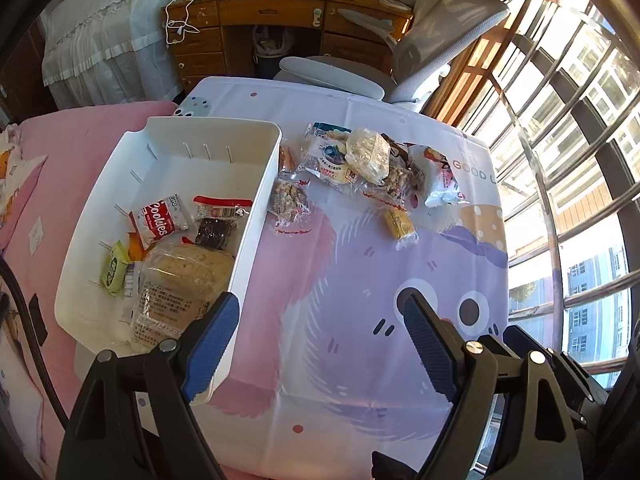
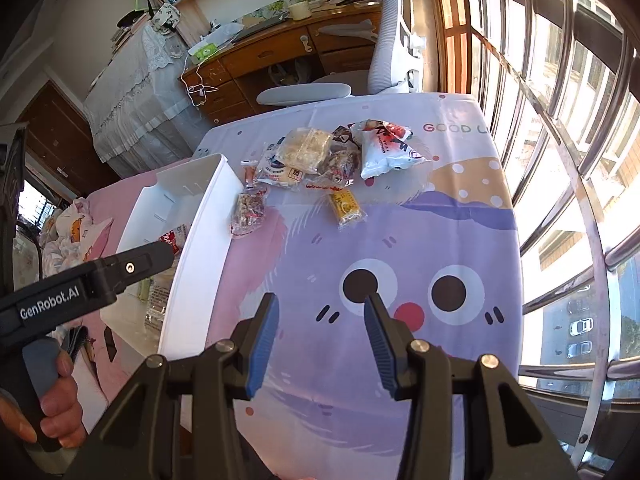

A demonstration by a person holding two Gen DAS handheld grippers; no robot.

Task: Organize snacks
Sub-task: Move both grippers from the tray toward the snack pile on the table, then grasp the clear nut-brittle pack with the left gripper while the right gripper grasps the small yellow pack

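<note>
Left hand-held gripper (image 1: 320,326): low in the left wrist view, jaws spread wide with nothing between them; its left blue pad overlaps the near corner of the bin, its right pad sits over the cloth's cartoon eye.
Right hand-held gripper (image 2: 322,334): bottom centre of the right wrist view, jaws partly apart and released, only the printed cloth showing between them.
White bin (image 1: 256,208): left of centre in the left wrist view, a long open box on the worktop.
Bin contents: a red-and-white cookies packet (image 1: 160,218), a small green packet (image 1: 113,268), a dark snack in a red-topped wrapper (image 1: 218,222) and a large clear pack of pale bread (image 1: 180,284), all gathered at the near end.
Loose snacks: a heap of clear and white wrapped packets (image 1: 362,160) lies upper centre on the cloth, right of the bin.
Nut bar (image 1: 289,202): in clear wrap, just beside the bin's right wall.
Yellow packet (image 1: 398,224): alone, below the heap, nearer the grippers.
Worktop (image 1: 340,280): covered by a pink and lilac cloth with a cartoon face.
Person's hand (image 2: 56,396): lower left of the right wrist view, wrapped round the left tool's handle.
Background: a wooden desk (image 1: 276,12) and a grey office chair (image 1: 436,36) along the top, a barred window (image 1: 568,160) at the right.
</note>
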